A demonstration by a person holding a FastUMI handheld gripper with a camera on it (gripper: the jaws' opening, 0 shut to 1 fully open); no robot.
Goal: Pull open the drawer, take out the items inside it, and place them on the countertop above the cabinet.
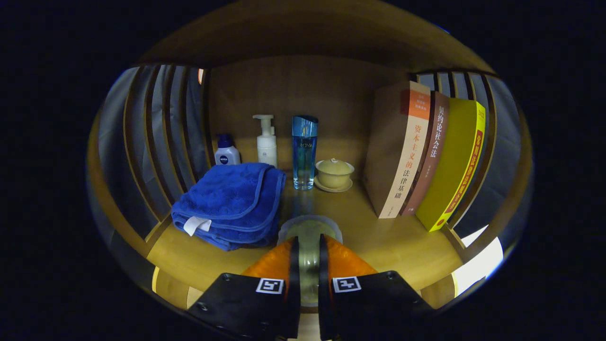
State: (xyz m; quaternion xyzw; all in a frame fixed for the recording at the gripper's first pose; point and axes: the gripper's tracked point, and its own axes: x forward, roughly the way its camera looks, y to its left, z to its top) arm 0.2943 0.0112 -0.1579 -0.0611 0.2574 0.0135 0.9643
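My gripper point(309, 240) is over the wooden countertop point(393, 246), its fingers close together on a clear glass cup point(310, 226). The cup's round rim shows just ahead of the fingertips, and its body shows through the narrow gap between them. Whether its base rests on the wood is hidden. Left of the cup, almost touching it, lies a folded blue towel point(232, 203). Beyond the cup stands a tall blue bottle point(304, 151), with a small lidded yellow-green bowl on a saucer point(334, 174) to its right.
A white pump bottle point(267, 142) and a small blue-capped lotion bottle point(227, 151) stand at the back left. Three books point(426, 156) lean upright on the right. Slatted wooden sides point(156, 137) and a wooden back panel enclose the shelf.
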